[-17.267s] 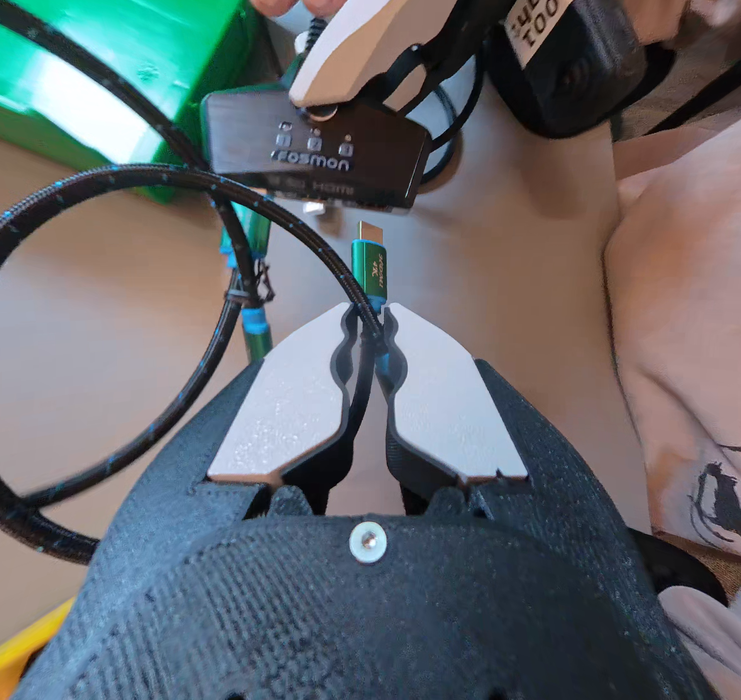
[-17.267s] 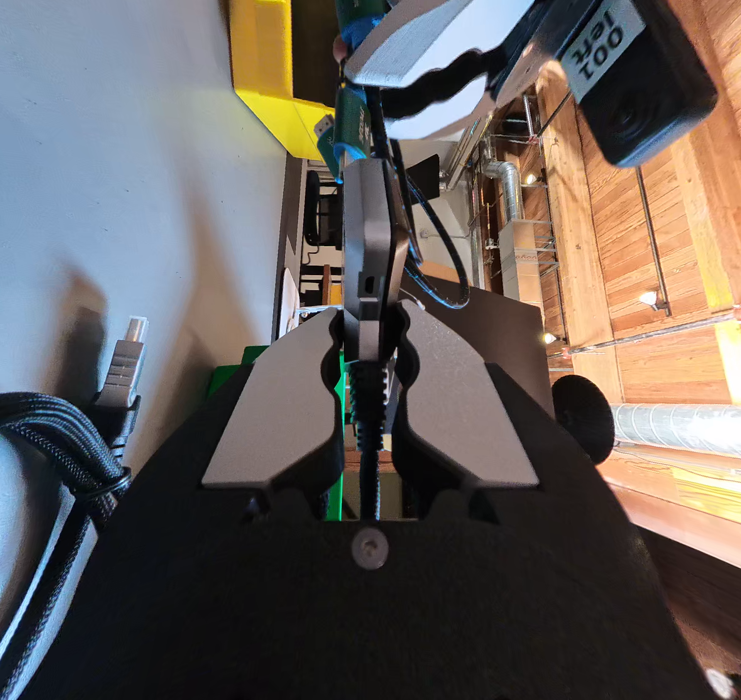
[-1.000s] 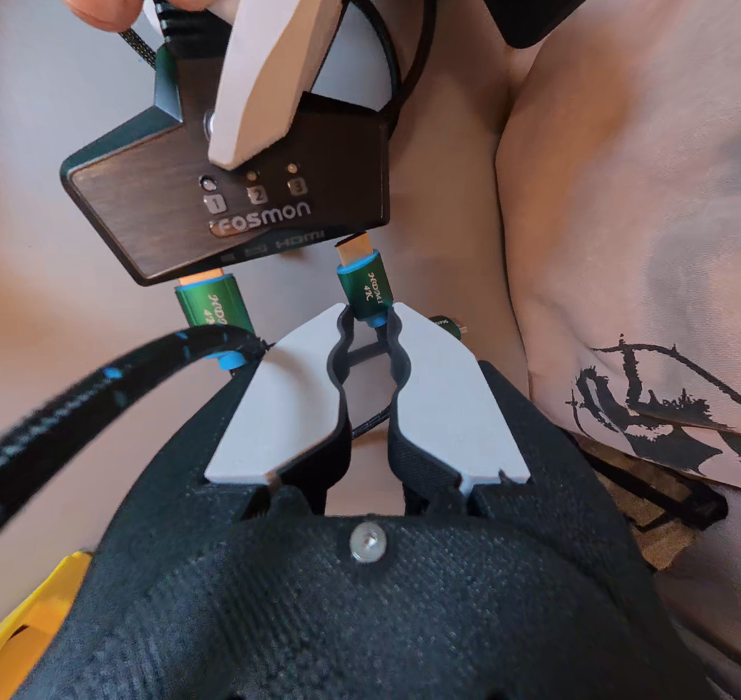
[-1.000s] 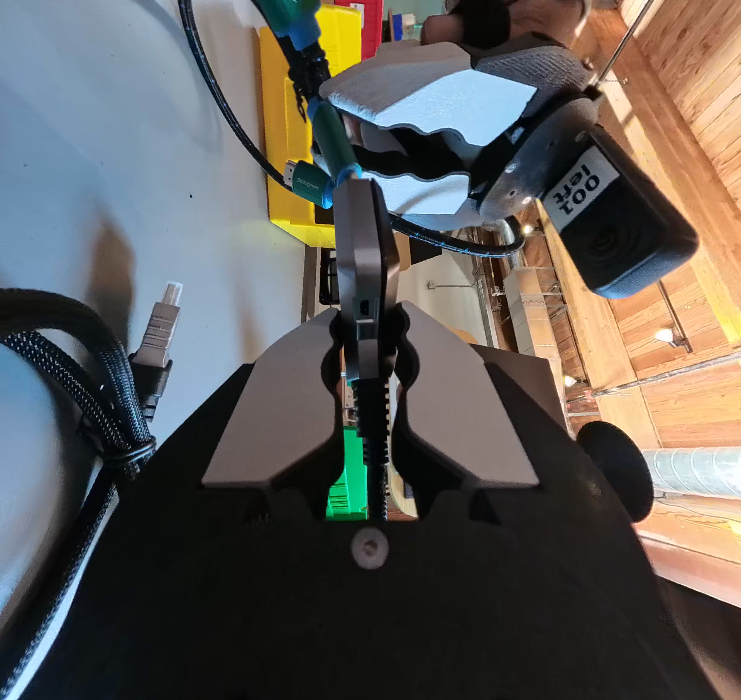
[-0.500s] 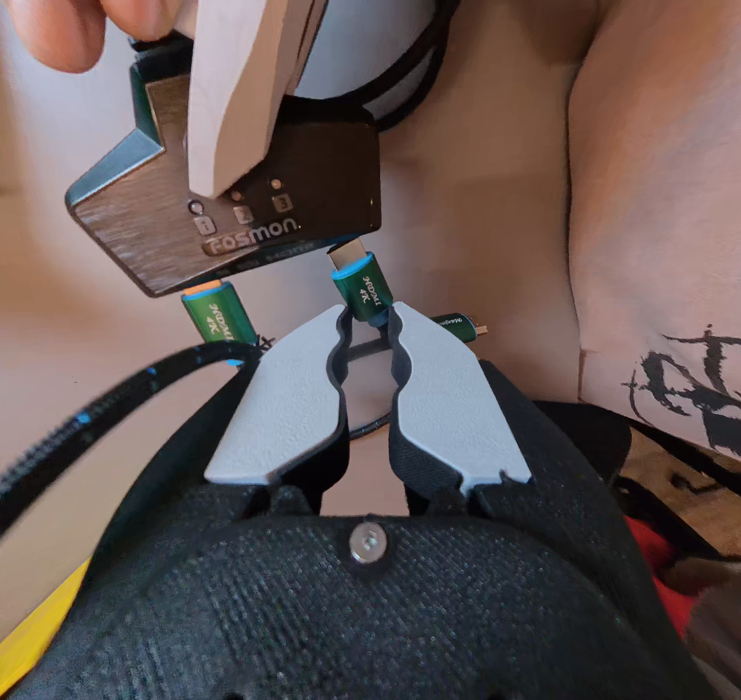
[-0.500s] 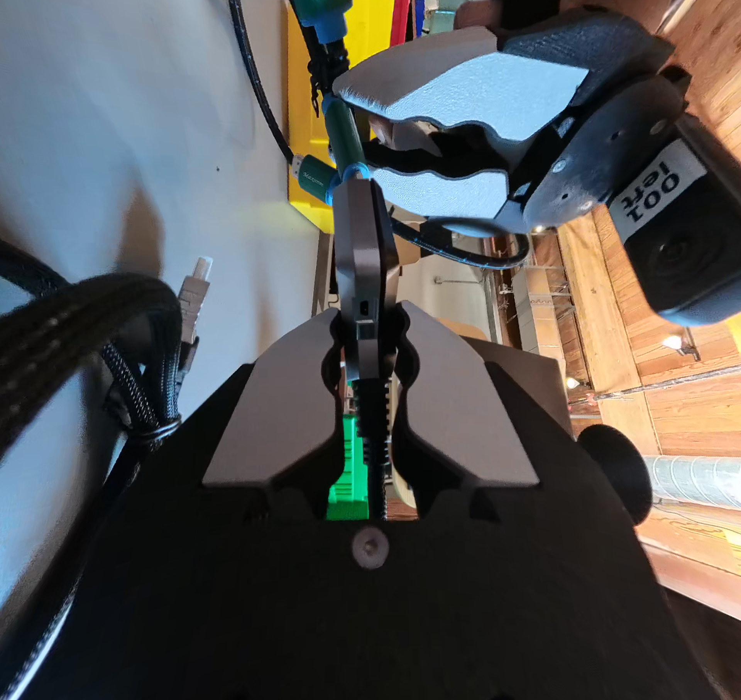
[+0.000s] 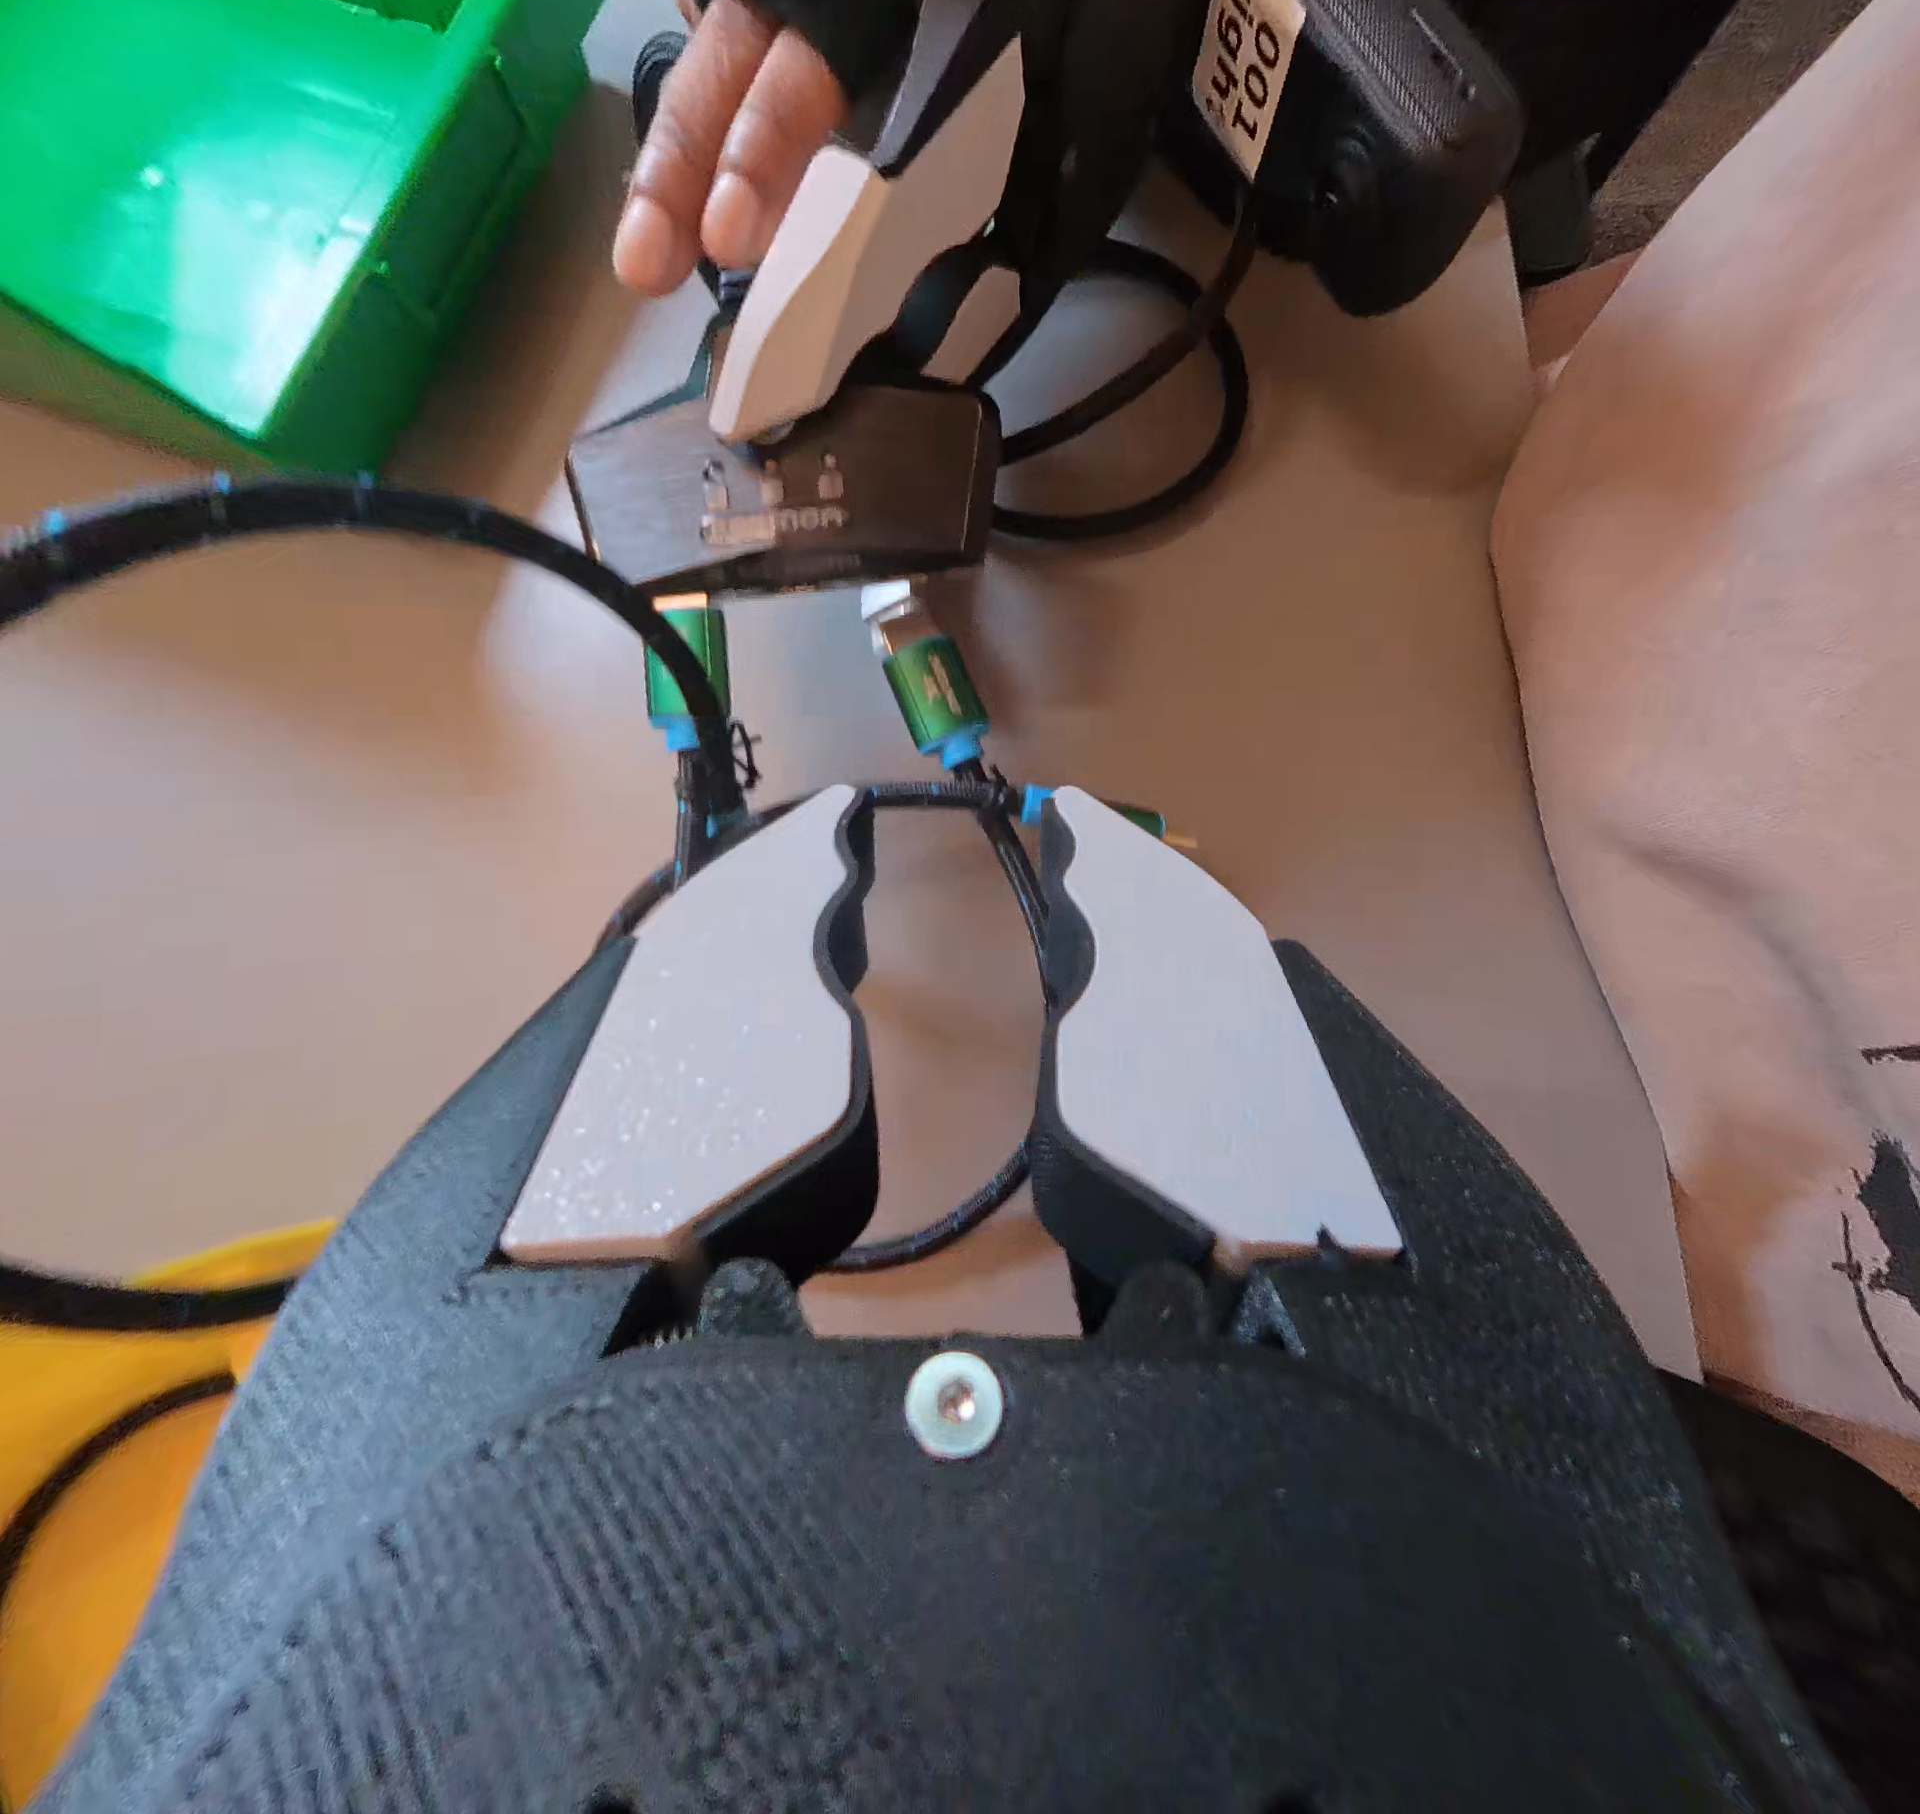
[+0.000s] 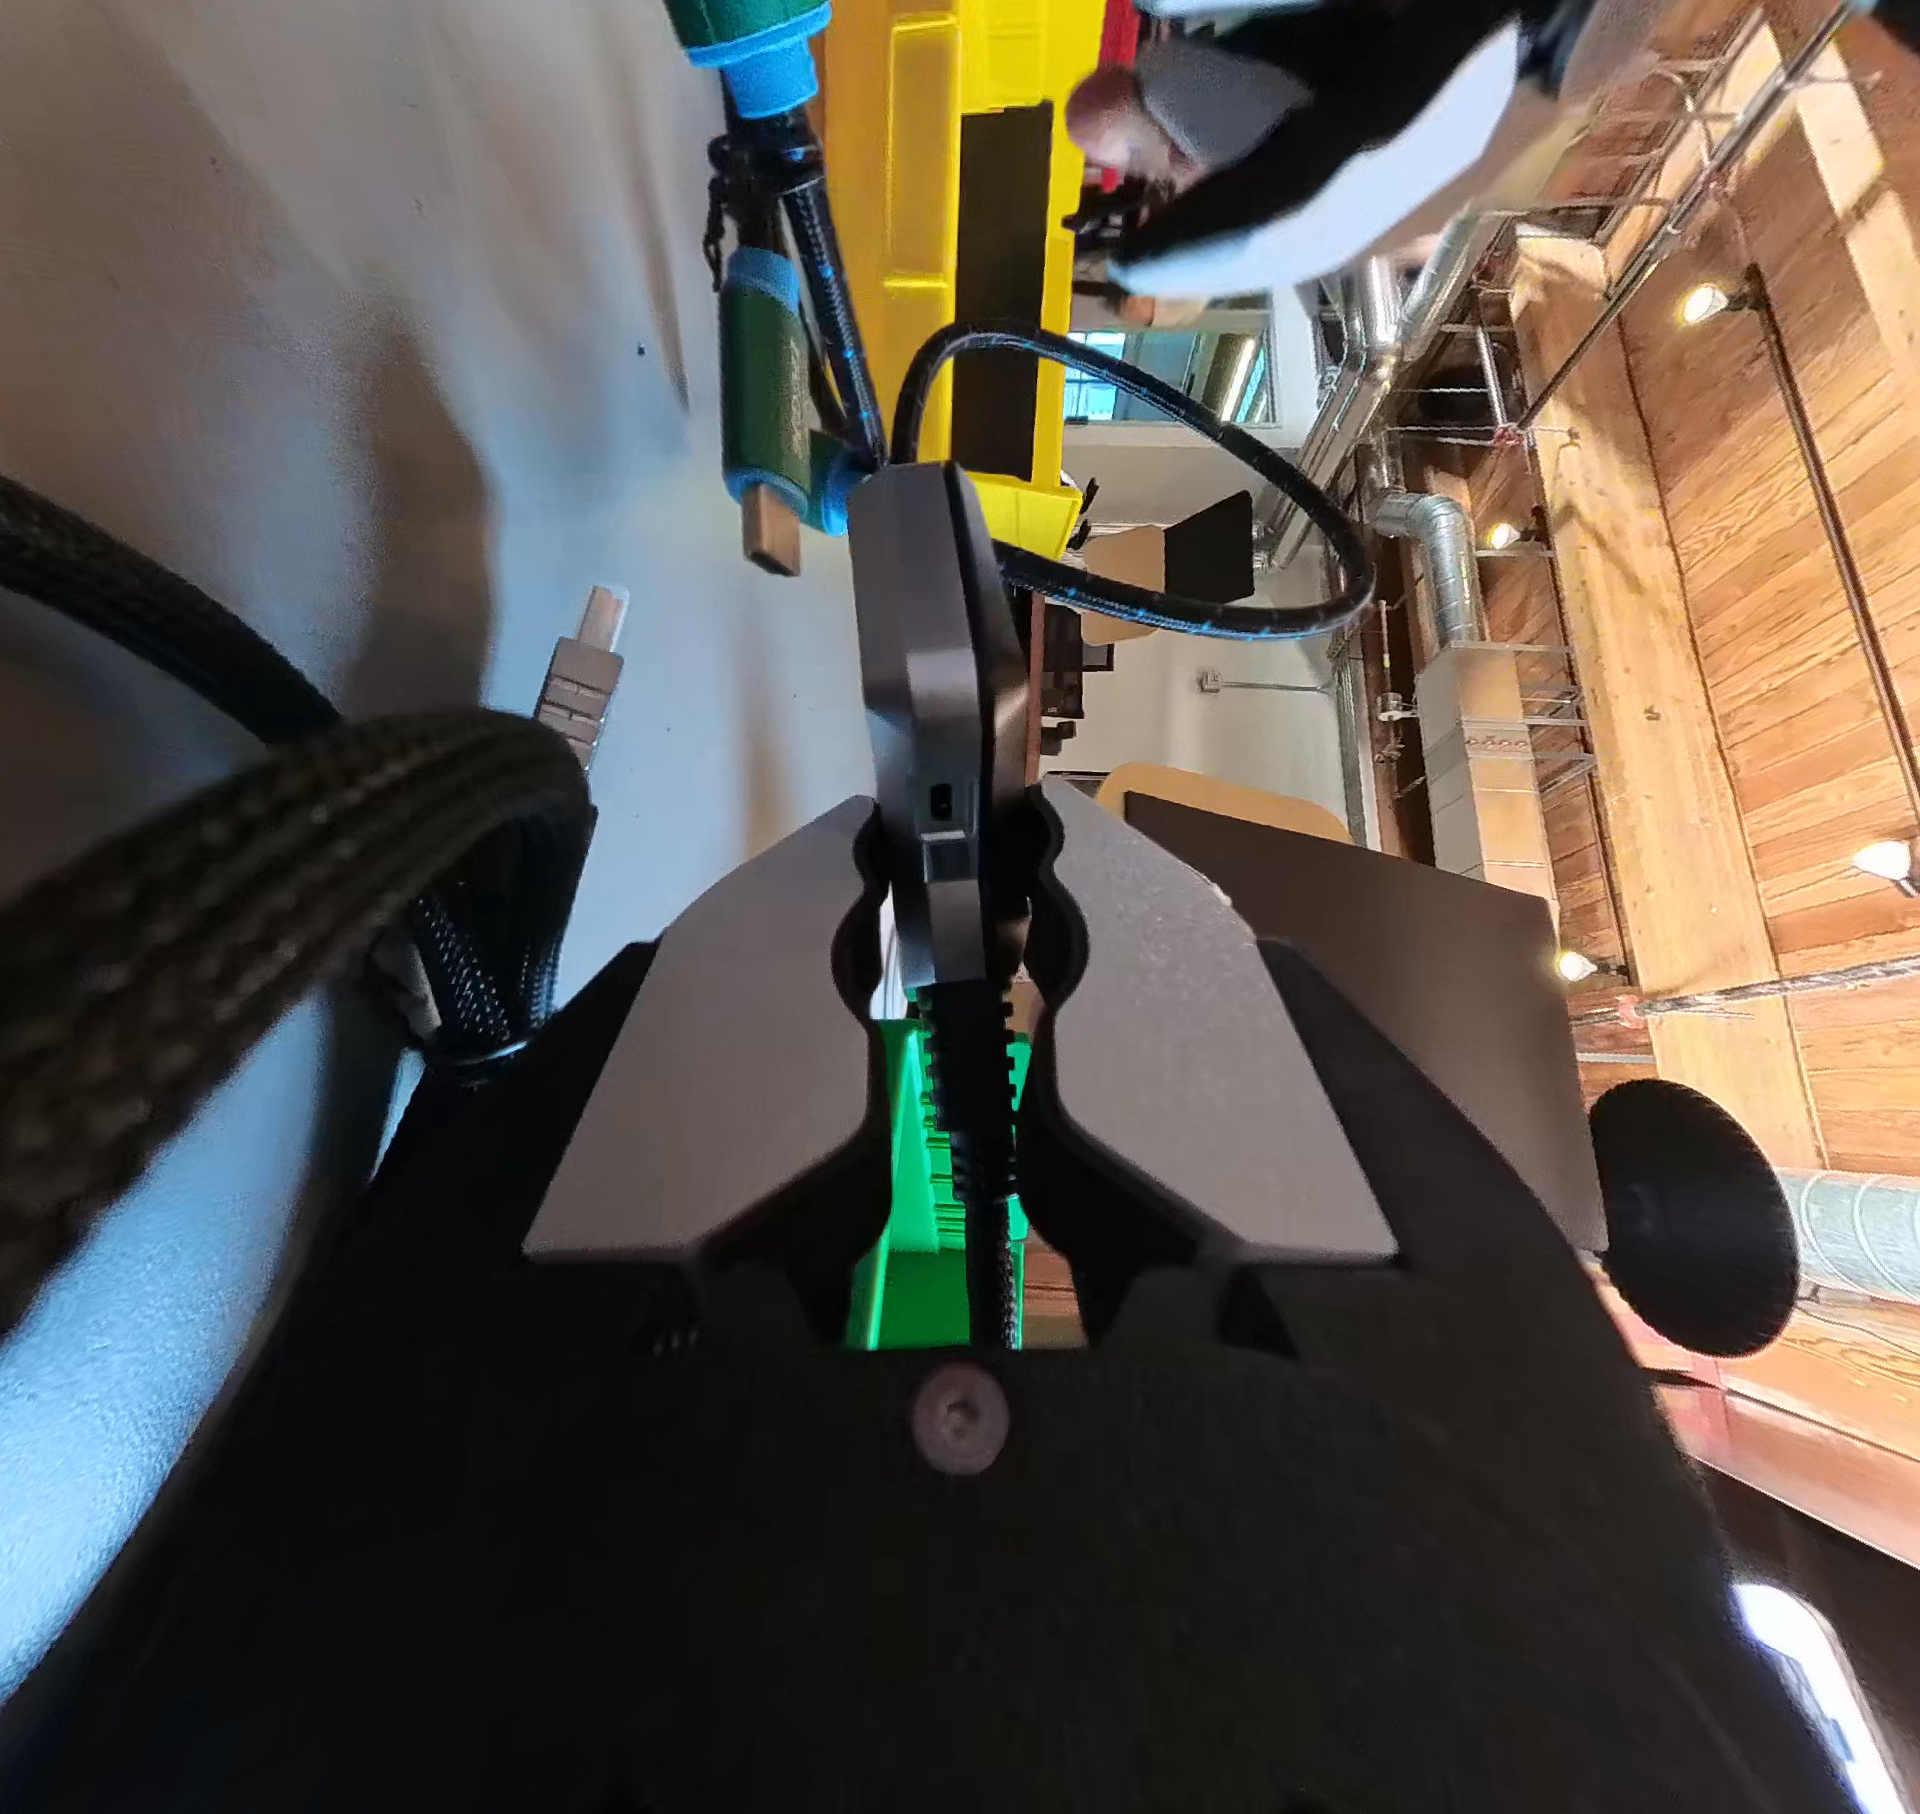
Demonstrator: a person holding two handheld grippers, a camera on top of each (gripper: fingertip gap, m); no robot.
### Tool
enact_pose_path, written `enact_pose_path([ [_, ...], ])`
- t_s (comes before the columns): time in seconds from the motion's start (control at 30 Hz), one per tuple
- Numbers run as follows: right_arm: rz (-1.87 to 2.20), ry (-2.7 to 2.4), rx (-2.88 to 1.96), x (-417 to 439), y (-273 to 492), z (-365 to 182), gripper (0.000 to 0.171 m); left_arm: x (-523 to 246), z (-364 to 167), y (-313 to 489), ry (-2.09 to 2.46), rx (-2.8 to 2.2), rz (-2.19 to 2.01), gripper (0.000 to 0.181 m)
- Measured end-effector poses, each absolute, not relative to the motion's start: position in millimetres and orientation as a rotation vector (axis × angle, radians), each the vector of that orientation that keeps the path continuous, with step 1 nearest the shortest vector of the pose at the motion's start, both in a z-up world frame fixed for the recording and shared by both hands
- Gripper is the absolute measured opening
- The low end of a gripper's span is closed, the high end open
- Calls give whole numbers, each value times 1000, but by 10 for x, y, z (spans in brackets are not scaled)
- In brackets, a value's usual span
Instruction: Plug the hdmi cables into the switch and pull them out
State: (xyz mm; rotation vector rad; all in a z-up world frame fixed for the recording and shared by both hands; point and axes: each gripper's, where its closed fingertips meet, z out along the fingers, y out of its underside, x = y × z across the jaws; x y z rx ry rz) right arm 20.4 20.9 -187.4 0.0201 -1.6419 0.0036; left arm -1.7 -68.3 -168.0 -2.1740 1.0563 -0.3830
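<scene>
Switch (image 7: 790, 507) clamped in my right tongs (image 8: 951, 829); left tongs (image 7: 951, 808) gape empty, the loose green plug (image 7: 933, 692) just ahead, long axis angled toward its port.

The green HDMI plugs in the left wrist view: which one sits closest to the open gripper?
The small green plug lying on the table by the left gripper's right fingertip; the other two are up at the switch.

Bright daylight, fisheye warp, motion blur

Workshop-like loft: timber ceiling (image 8: 1714, 538), exposed ducts (image 8: 1439, 559), plastic bins (image 7: 239, 175).
</scene>
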Motion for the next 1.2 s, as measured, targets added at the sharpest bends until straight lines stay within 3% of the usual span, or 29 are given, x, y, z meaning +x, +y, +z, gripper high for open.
enact_pose_path([
  [0.23,23,-1645,-13,179,230,-1853,23,-15,-2141,-969,1017,-2234,-277,40],
  [0.4,35,-1647,-36,177,231,-1838,23,43,-2278,-691,959,-2164,-34,32],
  [0.47,31,-1643,-53,181,255,-1825,24,101,-2242,-640,1004,-2116,-26,12],
  [0.8,149,-1567,-125,274,325,-1592,23,-116,-1651,-674,1060,-1997,-32,6],
  [1.2,134,-1606,-119,294,283,-1683,22,-123,-1723,-456,1308,-2021,185,7],
])
